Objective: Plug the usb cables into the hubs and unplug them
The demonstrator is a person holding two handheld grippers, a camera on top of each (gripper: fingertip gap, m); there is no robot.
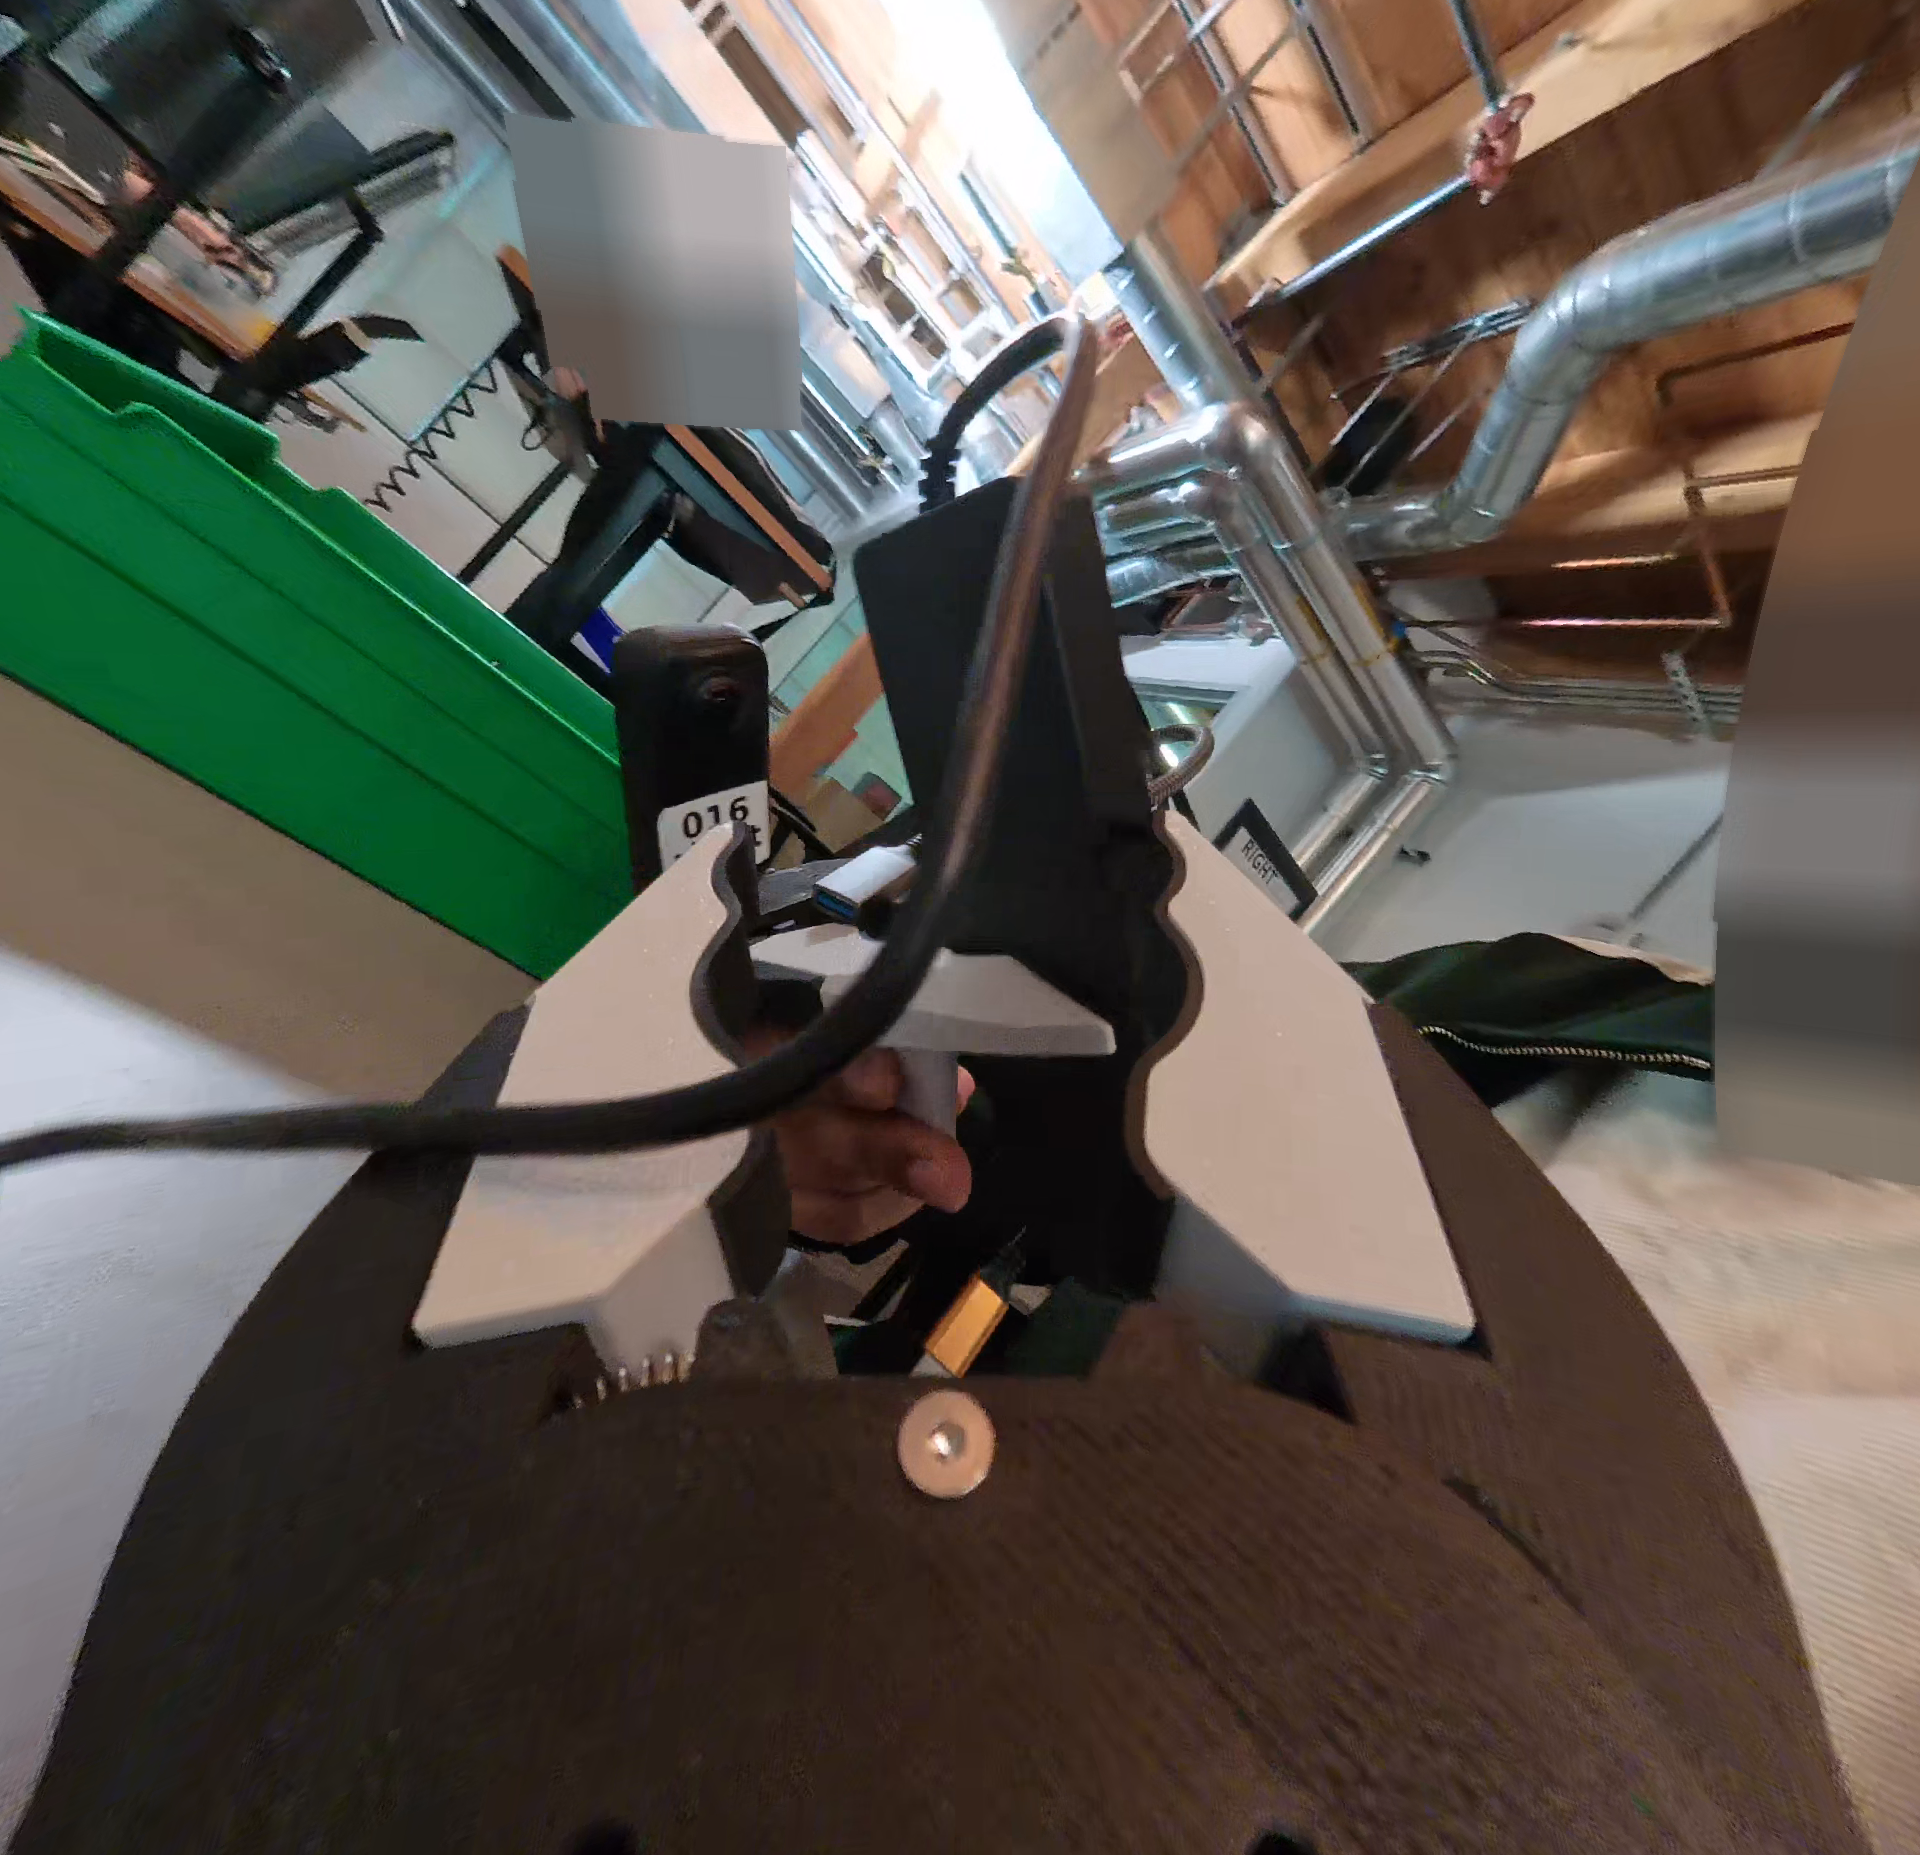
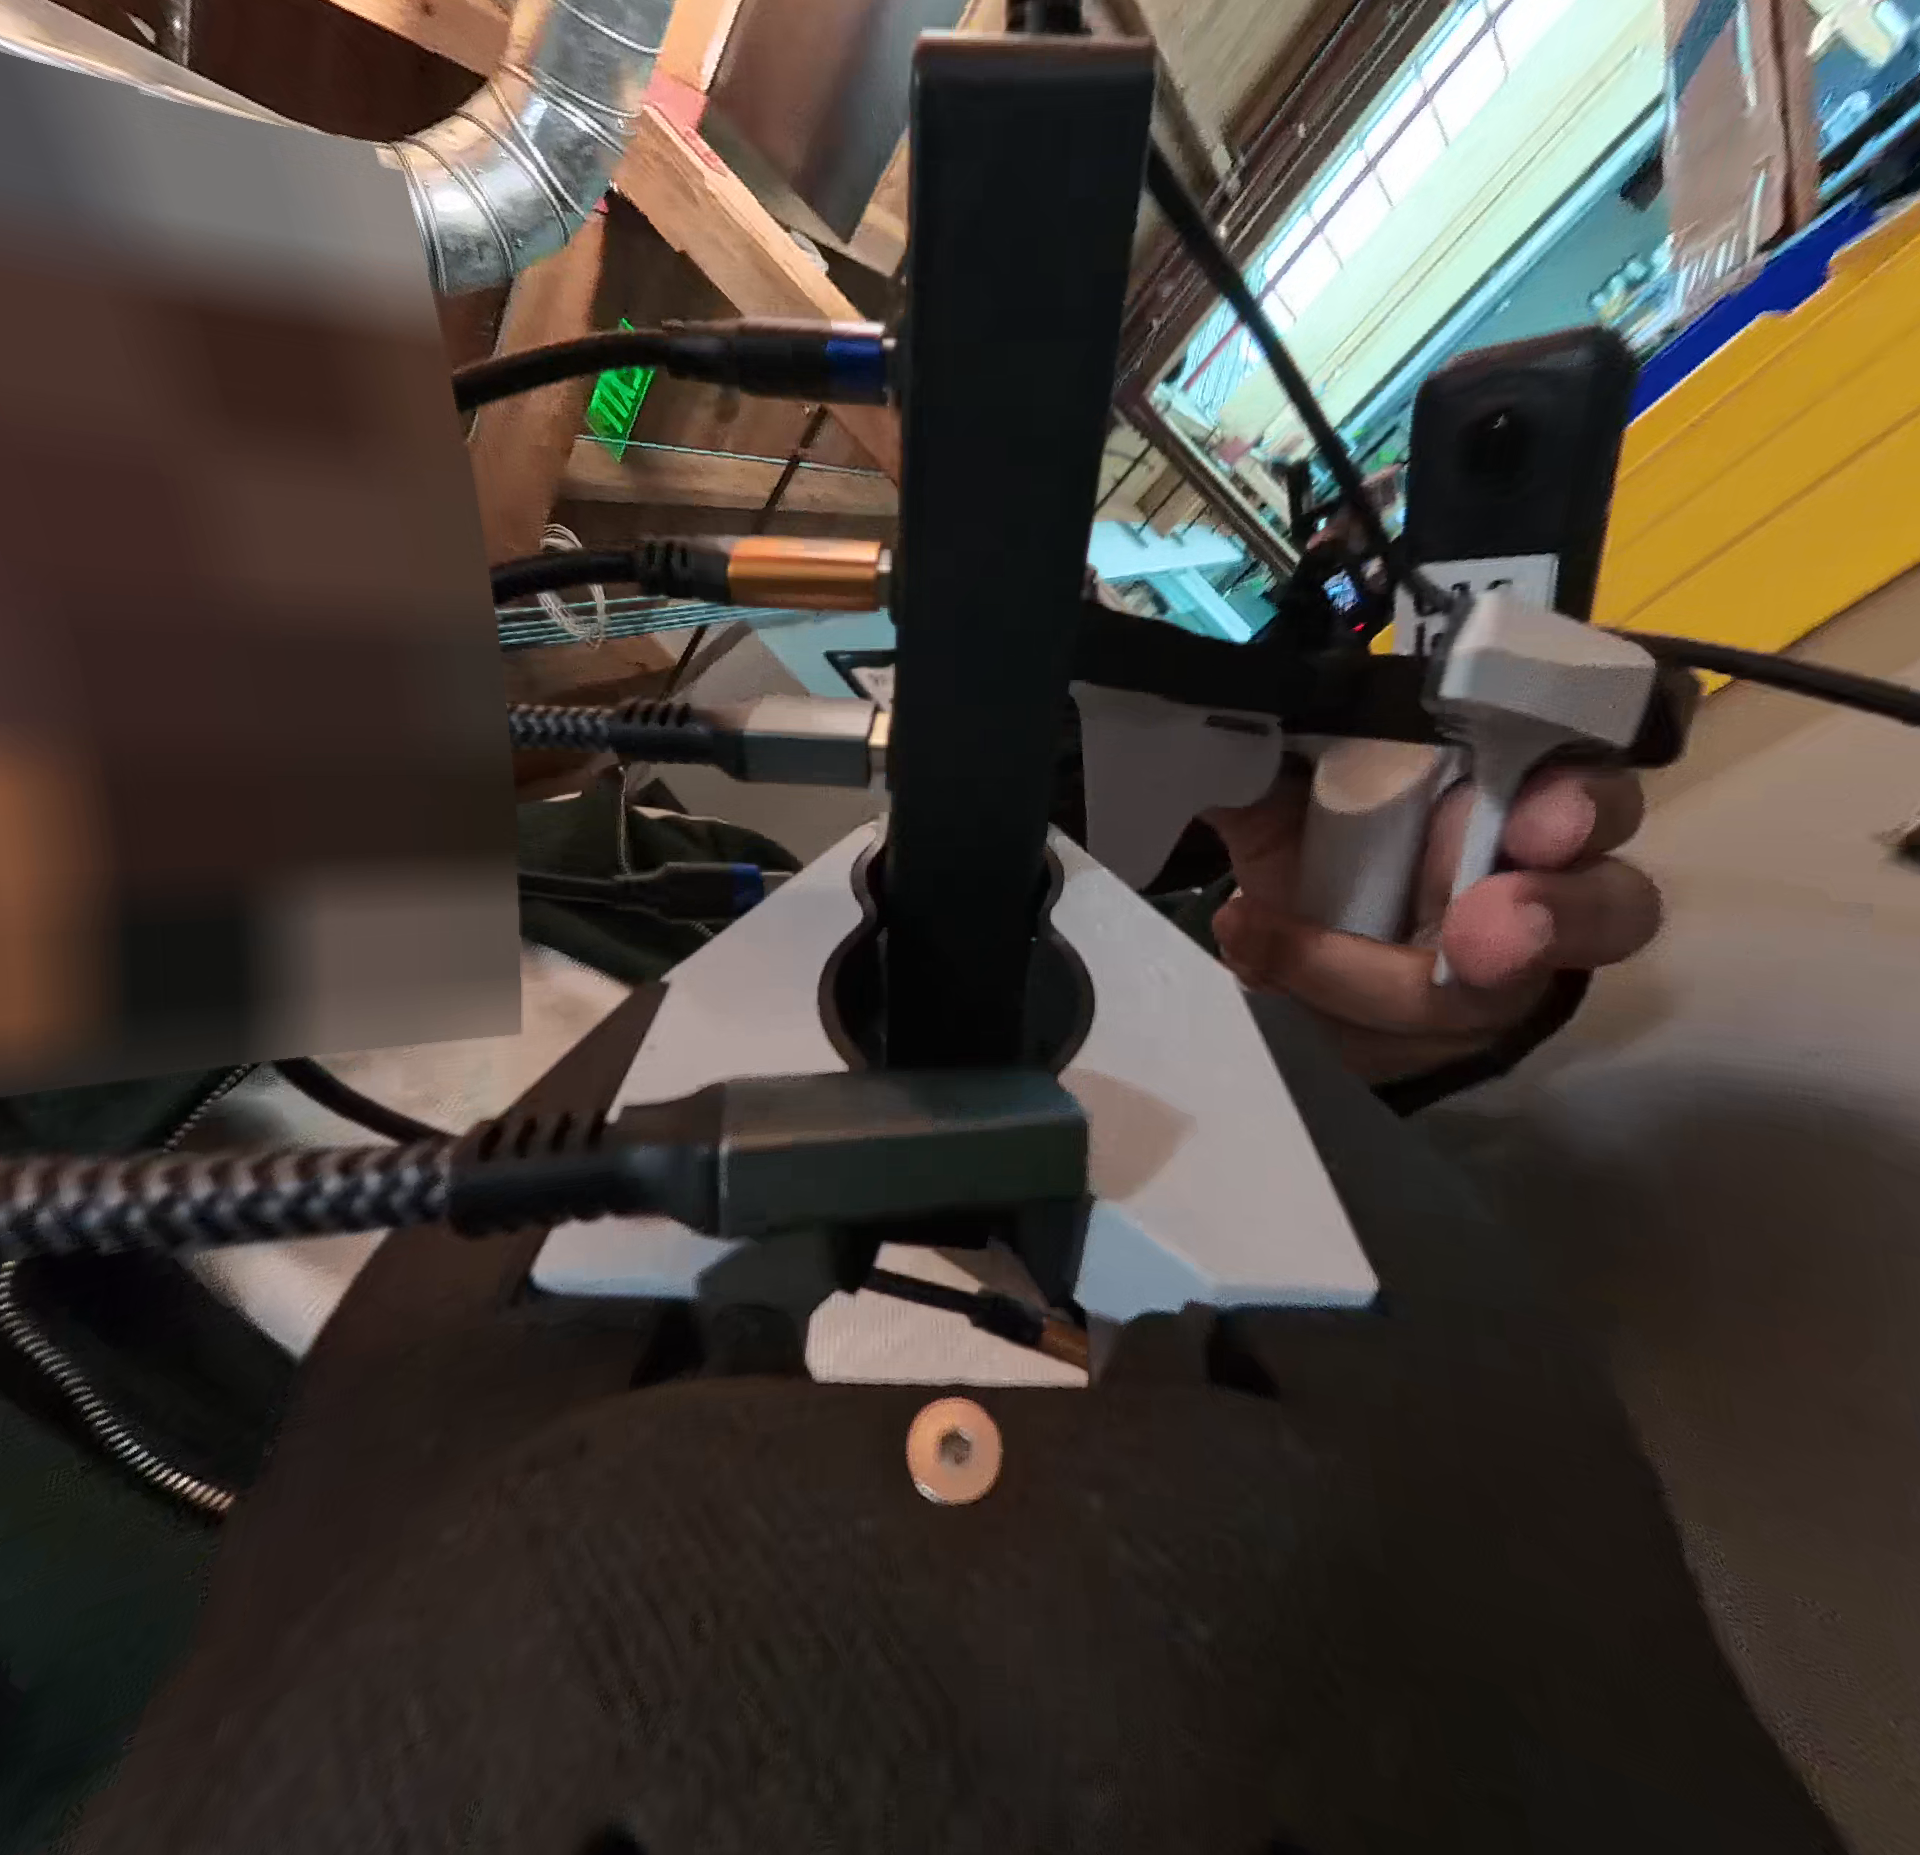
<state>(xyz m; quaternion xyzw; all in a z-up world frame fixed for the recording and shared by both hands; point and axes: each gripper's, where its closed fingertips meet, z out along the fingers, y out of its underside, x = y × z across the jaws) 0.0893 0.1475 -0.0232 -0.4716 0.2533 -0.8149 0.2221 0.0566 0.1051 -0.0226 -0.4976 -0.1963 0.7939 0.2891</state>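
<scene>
Hub: black bar, clenched at its foot by the right tool, long axis upright along the tool's fingers, held off the tabletop.

- Four plugs are seen square to that axis on the hub's left side, top to bottom: blue-collared plug, gold plug, grey plug, second grey braided plug down at the hub's foot. Seating depth can't be told.
- Left tool: jaws apart, nothing gripped. The hub's own lead is only draped across one finger. The hub lies dead ahead of it.
- Judgement: any pull must be made sideways, across the hub's axis. The left tool is the only free one, and it sits on the hub's right, opposite the plugs, so it would have to be brought round.

Views: the plug row is shown only by the right wrist view. Only in the left wrist view are the parted jaws and a pale plug beside the hub's foot seen, its blue tongue bare.
</scene>
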